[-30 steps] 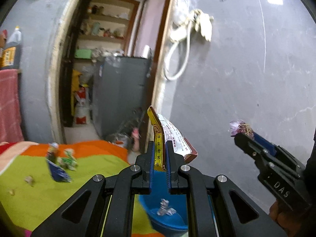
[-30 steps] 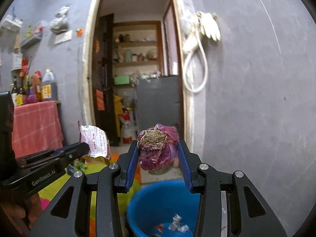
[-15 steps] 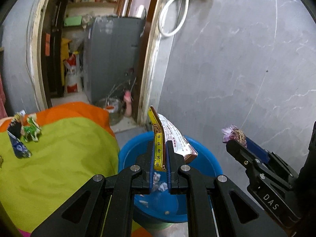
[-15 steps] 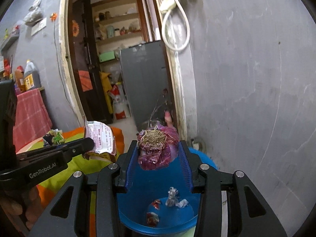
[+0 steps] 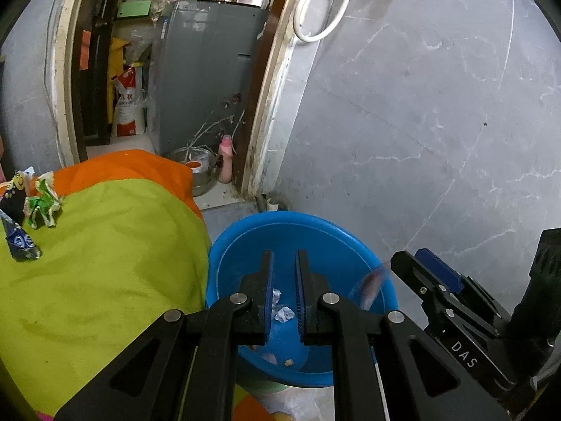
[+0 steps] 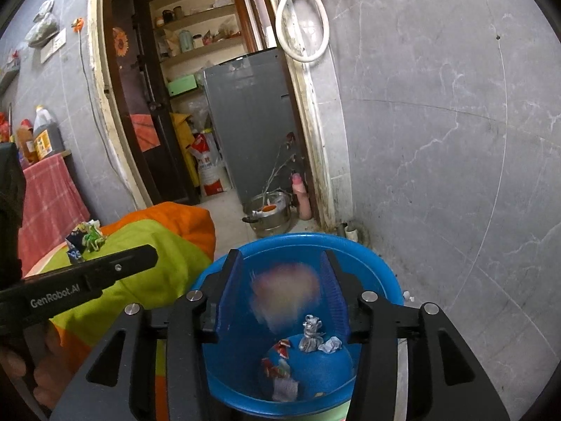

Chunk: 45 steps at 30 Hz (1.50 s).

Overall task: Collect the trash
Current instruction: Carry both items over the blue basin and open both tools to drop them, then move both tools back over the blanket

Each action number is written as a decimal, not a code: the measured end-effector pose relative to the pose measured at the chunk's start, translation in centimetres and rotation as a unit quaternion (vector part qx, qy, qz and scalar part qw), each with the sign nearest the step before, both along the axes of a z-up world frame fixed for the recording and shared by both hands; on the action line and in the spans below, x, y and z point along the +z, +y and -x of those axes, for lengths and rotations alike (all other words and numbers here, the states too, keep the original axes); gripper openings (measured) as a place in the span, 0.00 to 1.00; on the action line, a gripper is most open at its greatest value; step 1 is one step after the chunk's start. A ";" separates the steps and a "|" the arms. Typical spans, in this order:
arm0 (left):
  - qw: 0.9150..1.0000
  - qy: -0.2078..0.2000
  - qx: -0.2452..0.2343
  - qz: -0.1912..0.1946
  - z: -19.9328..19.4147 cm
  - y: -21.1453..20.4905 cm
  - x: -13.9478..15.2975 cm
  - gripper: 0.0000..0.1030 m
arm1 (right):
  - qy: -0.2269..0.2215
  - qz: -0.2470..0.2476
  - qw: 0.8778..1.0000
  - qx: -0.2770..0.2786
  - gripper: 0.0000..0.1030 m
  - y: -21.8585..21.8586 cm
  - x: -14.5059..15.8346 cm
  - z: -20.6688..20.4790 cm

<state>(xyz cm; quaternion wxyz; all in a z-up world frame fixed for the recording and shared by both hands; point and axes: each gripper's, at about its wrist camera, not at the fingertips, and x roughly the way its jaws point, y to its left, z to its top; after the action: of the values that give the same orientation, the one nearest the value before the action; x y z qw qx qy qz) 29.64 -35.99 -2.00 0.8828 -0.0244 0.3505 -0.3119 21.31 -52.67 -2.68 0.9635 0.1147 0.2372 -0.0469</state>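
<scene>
Trash wrappers (image 5: 29,207) lie at the left edge of the left wrist view on a green and orange cloth (image 5: 105,252), a dark blue pointed packet with its tip toward the lower left and a crumpled green one just beside it. Right of the cloth's drooping edge stands the blue basin (image 5: 245,231), rim close to the cloth, with bare floor between it and the grey marbled wall (image 5: 438,122). The left gripper (image 5: 284,270) hangs over the basin, jaws slightly apart and holding nothing. A blurred reddish scrap (image 5: 370,286) is in mid-air at the basin's right rim, just beside the right gripper (image 5: 403,263). In the right wrist view, that gripper (image 6: 280,280) has its jaws wide apart, and a blurred pinkish lump (image 6: 285,291) sits between them, touching neither pad. Below, crumpled foil and red scraps (image 6: 301,347) rest on the basin floor. Behind, at upper centre, an open doorway (image 6: 196,105) shows a grey cabinet (image 6: 252,122) and a steel pot (image 6: 268,214).
</scene>
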 end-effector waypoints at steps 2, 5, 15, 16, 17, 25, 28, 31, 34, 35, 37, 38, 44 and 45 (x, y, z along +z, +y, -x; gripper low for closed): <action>1.000 -0.007 0.006 0.003 0.2 0.7 0.5 0.15 | -0.004 0.002 1.000 0.000 0.45 0.2 0.5 0.0; 1.000 -0.022 0.019 0.011 0.6 2.1 1.5 0.29 | -0.016 0.007 1.000 0.000 0.50 0.7 1.4 0.4; 0.993 -0.069 0.081 0.056 1.5 9.4 5.8 0.82 | -0.066 0.033 0.997 0.009 0.68 4.1 6.1 1.5; 0.991 -0.079 0.091 0.060 1.8 10.4 6.3 0.89 | -0.071 0.034 0.997 0.011 0.71 4.5 6.5 1.7; 0.989 -0.087 0.098 0.063 2.0 11.1 6.7 0.92 | -0.076 0.035 0.996 0.013 0.72 5.0 6.9 1.8; 0.974 -0.155 0.161 0.037 4.4 16.9 9.4 0.98 | -0.105 0.039 0.993 0.036 0.92 9.0 9.3 2.4; 0.970 -0.168 0.175 0.031 5.2 19.0 9.5 0.98 | -0.116 0.040 0.991 0.046 0.99 10.9 10.0 2.8; 0.965 -0.177 0.192 0.027 6.0 21.2 9.5 0.98 | -0.123 0.043 0.990 0.056 1.00 12.5 10.5 3.1; 0.961 -0.182 0.206 0.025 6.7 23.2 9.7 0.98 | -0.127 0.048 0.989 0.064 1.00 14.1 10.9 3.2; 0.960 -0.184 0.211 0.024 7.0 23.8 9.8 0.98 | -0.129 0.050 0.988 0.066 1.00 14.7 11.0 3.4; 0.957 -0.189 0.219 0.021 7.4 25.2 9.8 0.98 | -0.133 0.051 0.987 0.072 1.00 15.8 11.2 3.4; 0.956 -0.192 0.223 0.020 7.6 25.7 9.9 0.98 | -0.135 0.051 0.987 0.075 1.00 16.3 11.4 3.4; 0.946 -0.208 0.249 0.003 9.0 29.1 9.9 0.98 | -0.149 0.055 0.983 0.094 1.00 19.9 11.7 3.3; 0.945 -0.209 0.253 0.001 9.1 29.6 9.8 0.98 | -0.151 0.054 0.982 0.097 1.00 20.4 11.7 3.2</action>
<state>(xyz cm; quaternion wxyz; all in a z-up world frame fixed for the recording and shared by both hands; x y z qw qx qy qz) 20.50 -6.36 7.85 0.9860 -0.0475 0.1401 -0.0770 18.12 -32.31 9.07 0.9930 0.0442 0.0965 0.0522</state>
